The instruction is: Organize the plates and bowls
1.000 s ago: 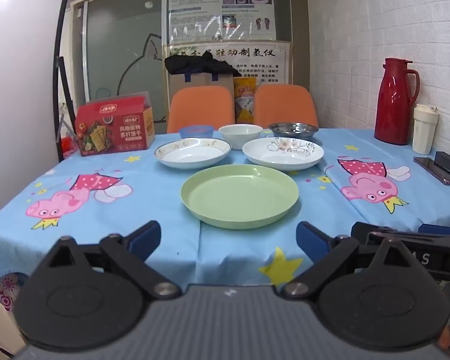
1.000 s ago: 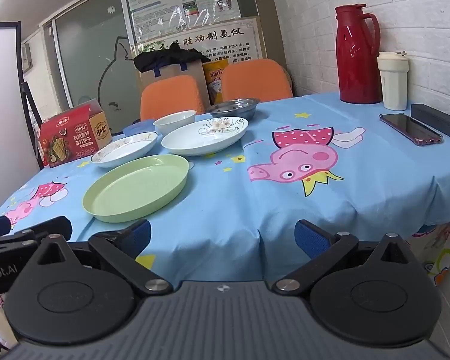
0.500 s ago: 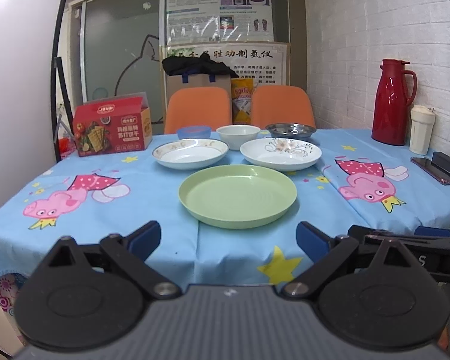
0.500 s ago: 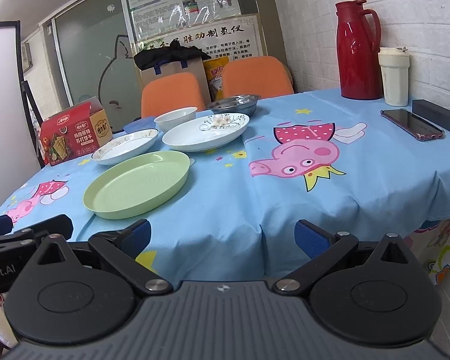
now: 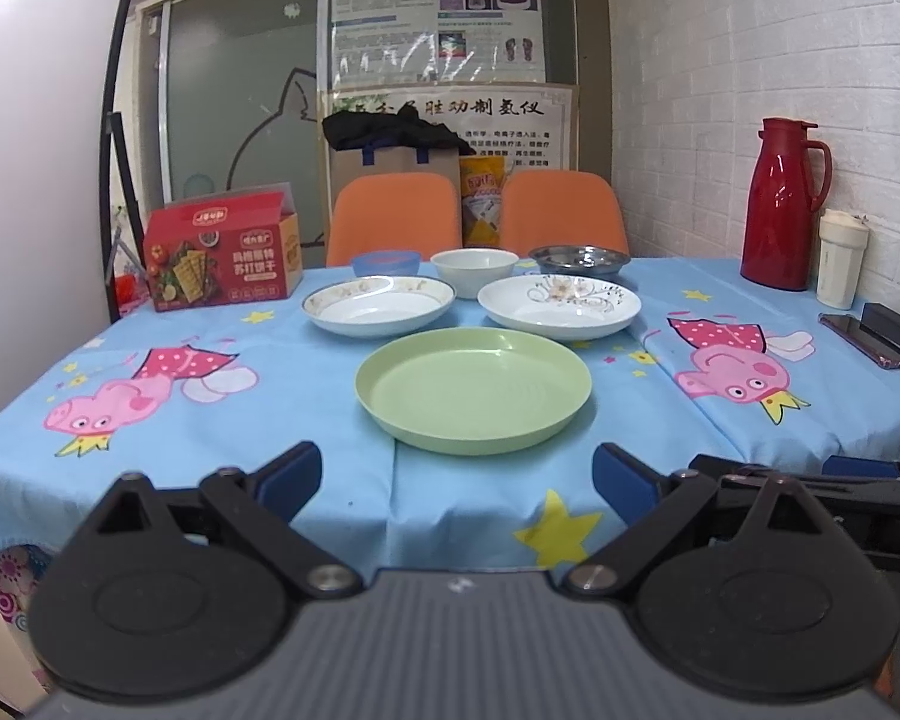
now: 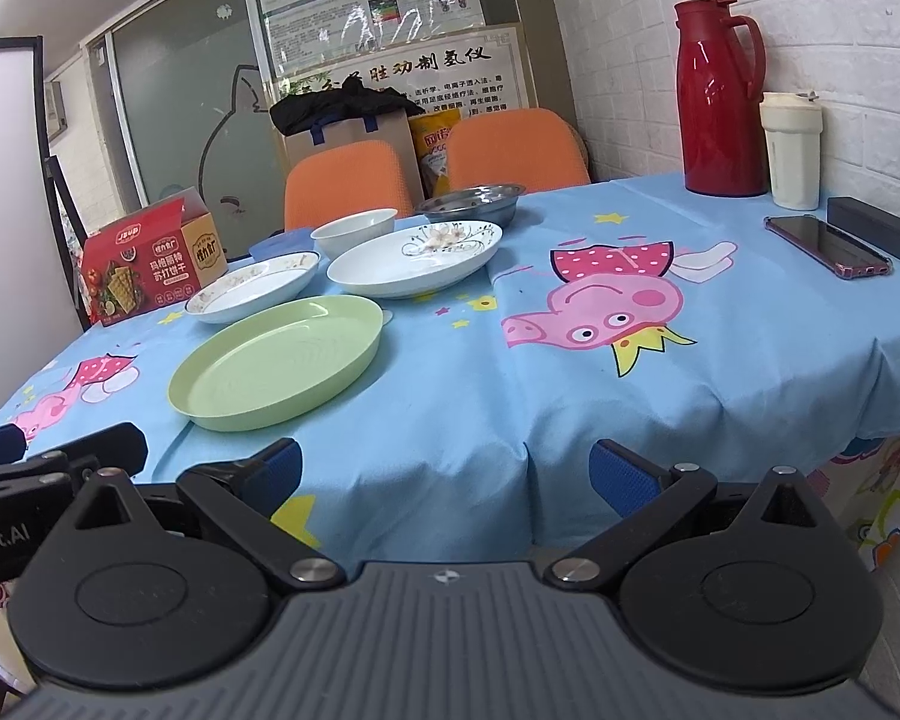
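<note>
Fingers (image 5: 621,474) of both grippers spread, green plate (image 5: 473,389) ahead, untouched

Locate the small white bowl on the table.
In the left wrist view the small white bowl sits at the far side, behind the gap between the two white plates, with the blue bowl left and the metal bowl right.

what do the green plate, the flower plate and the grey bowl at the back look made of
Green plate: probably plastic, matte, uniform colour, soft sheen.
Flower-patterned plate: looks like glazed ceramic, glossy white with printed decoration.
Grey bowl: likely stainless steel, with mirror-like reflections on its rim.
</note>
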`<action>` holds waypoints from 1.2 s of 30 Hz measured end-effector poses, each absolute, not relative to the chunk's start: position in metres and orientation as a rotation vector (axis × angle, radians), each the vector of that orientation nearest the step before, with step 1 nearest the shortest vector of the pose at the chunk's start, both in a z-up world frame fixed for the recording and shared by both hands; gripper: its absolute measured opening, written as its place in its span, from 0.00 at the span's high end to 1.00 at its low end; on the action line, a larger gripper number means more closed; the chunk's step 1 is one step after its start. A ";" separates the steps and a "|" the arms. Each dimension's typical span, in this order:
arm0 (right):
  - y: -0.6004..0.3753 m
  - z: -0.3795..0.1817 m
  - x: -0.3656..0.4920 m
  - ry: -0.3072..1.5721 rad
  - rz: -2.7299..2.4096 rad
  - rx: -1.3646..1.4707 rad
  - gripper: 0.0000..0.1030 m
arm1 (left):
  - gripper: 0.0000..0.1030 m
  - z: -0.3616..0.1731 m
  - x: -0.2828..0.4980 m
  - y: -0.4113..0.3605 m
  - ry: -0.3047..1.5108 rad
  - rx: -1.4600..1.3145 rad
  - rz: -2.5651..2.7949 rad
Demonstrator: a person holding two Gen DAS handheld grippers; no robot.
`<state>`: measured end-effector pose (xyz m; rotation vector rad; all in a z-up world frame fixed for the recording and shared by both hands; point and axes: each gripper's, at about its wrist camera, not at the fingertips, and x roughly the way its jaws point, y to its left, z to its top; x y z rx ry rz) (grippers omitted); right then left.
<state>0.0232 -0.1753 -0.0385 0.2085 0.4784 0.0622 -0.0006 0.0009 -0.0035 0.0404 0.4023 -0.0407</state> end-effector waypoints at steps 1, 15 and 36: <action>-0.176 -0.039 0.023 0.480 0.064 0.210 0.00 | 0.07 -0.004 -0.001 0.001 0.403 0.041 -0.041; -0.176 -0.037 0.022 0.476 0.059 0.212 0.00 | 0.07 -0.002 -0.001 -0.001 0.397 0.042 -0.042; -0.178 -0.036 0.023 0.471 0.058 0.229 0.00 | 0.07 -0.005 0.005 0.001 0.412 0.050 -0.035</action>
